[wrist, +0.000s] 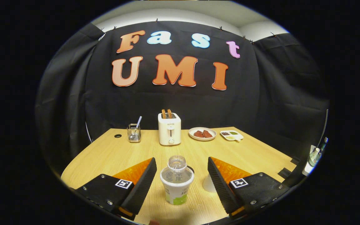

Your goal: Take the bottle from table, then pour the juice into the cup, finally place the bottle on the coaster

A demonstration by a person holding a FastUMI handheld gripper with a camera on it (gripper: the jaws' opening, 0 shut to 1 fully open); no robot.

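Btwn open tongs (pixel 180 179), bottle (pixel 177 181) upright, untouched

Clear bottle (pixel 177 181), white-green label; black ribbed fingers (pixel 142 184), orange backing; cream toaster (pixel 169 128); light woodgrain table (pixel 105 156).

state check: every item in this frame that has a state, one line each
gripper: open, fingers either side of the bottle, not touching it
bottle: upright on the table, between the fingers
toaster: upright, two toast slices sticking up from the slots
plate: holds two brownish pieces of food
divided dish: compartments filled
wire holder: upright, utensil standing in it
white object: partly hidden behind the right-side finger, cannot tell what
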